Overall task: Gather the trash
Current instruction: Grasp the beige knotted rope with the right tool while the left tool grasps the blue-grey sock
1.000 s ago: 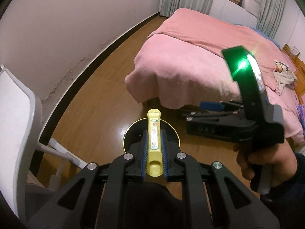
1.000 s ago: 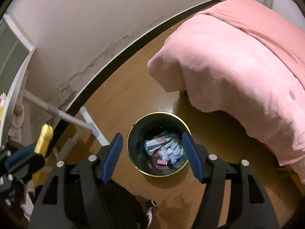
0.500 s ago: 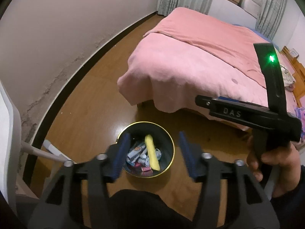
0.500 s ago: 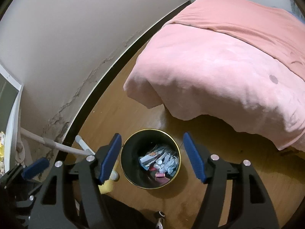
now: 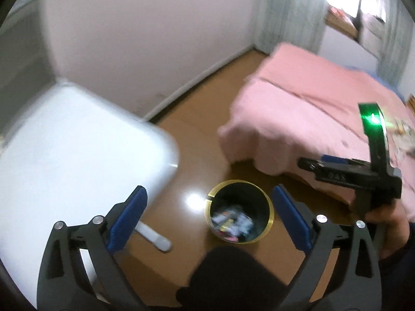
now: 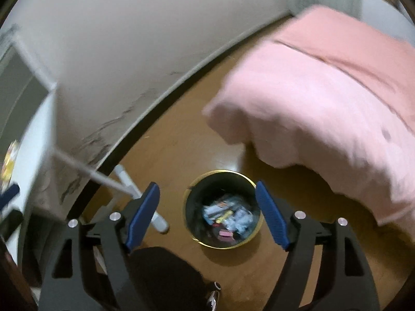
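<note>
A round black bin with a gold rim [image 5: 269, 208] [image 6: 187, 197] stands on the wooden floor and holds several pieces of trash [image 5: 232, 224] [image 6: 228, 216], a yellow item among them. My left gripper [image 5: 208, 216] is open and empty, high above the bin. My right gripper [image 6: 207, 213] is open and empty, also above the bin; it shows in the left wrist view [image 5: 321, 164] at the right, held in a hand. Both views are blurred.
A white table [image 5: 64, 150] [image 6: 33, 134] with white legs [image 6: 129, 184] stands at the left. A bed with a pink cover [image 5: 311, 108] [image 6: 324, 90] fills the right. A white wall with a dark skirting [image 6: 145, 119] runs behind.
My left gripper opened and dropped the yellow item into the bin, then rose and swung left, bringing the white table into view. The right gripper stayed open above the bin.
</note>
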The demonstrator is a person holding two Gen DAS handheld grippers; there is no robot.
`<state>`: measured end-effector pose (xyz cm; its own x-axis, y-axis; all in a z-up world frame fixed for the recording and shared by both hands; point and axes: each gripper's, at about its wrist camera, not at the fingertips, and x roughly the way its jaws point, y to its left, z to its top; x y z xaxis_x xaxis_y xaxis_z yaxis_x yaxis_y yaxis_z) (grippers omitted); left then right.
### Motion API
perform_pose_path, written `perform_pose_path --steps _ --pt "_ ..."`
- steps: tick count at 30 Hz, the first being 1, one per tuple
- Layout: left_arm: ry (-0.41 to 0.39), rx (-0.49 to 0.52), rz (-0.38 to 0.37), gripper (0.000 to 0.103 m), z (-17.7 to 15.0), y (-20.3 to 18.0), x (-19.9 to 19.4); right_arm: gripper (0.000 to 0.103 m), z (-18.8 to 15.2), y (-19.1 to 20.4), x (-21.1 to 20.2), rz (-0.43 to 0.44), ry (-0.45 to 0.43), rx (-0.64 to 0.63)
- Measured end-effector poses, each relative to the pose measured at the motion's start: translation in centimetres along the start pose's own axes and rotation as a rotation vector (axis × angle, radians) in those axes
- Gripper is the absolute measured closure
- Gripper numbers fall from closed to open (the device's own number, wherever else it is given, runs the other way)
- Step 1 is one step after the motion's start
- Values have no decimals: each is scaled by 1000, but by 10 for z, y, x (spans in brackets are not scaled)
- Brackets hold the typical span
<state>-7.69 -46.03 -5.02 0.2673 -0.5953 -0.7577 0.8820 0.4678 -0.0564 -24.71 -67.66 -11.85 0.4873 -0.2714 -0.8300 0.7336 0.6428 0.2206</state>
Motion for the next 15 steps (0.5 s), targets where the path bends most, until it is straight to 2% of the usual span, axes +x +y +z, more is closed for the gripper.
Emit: perform_pose_path --steps 2,4,6,7,12,15 --pt "-37 -44 63 7 -6 41 -29 29 4 43 -11 46 -17 -80" --pt "-55 -96 154 7 -20 90 -57 28 7 98 -22 124 -32 -162" --pt "-62 -146 214 7 -32 128 -77 27 6 155 -28 207 -32 -248" --pt "-63 -189 266 7 -44 160 -92 26 6 187 -30 250 -27 -295" --pt "-66 -366 444 7 -96 268 -149 26 -11 350 -28 451 35 -517" --pt "-59 -447 519 7 -127 319 -177 26 -27 439 -23 541 80 -628"
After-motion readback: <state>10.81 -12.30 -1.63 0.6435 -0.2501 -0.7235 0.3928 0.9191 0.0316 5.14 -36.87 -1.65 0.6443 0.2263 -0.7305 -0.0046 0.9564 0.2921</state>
